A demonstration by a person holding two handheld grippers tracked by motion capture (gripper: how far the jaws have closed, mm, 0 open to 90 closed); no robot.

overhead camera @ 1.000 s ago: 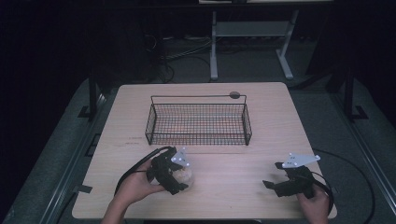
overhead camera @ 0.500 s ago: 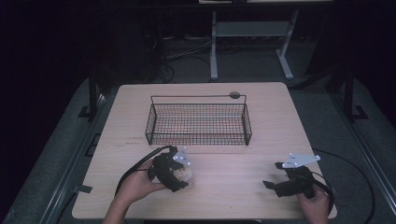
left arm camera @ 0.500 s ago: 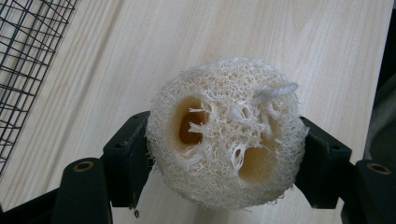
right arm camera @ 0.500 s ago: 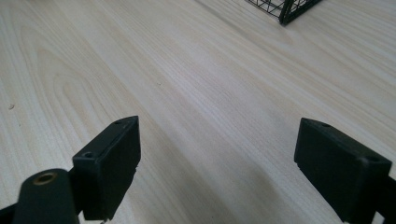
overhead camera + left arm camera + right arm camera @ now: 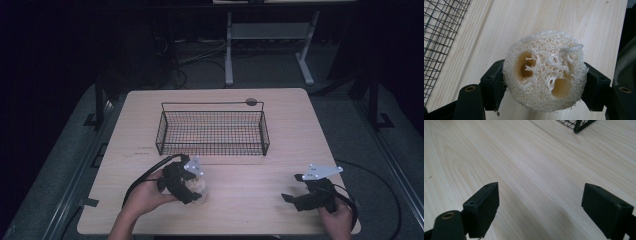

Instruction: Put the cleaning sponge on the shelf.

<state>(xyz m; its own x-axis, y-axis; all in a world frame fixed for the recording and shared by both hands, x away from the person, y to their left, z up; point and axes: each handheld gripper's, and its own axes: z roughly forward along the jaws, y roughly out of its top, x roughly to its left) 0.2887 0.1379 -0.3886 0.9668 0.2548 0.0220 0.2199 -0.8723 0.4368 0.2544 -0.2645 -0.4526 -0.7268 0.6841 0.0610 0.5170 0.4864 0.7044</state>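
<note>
My left gripper (image 5: pixel 544 82) is clamped on the pale round fibrous loofah sponge (image 5: pixel 545 71), just short of the black wire mesh basket (image 5: pixel 212 131): basket lies ahead (left hand nearer). My right gripper (image 5: pixel 547 211), jaws apart, idles farther from the basket.

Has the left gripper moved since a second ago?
No: the left gripper with its loofah sits the same way from the wire basket.
</note>
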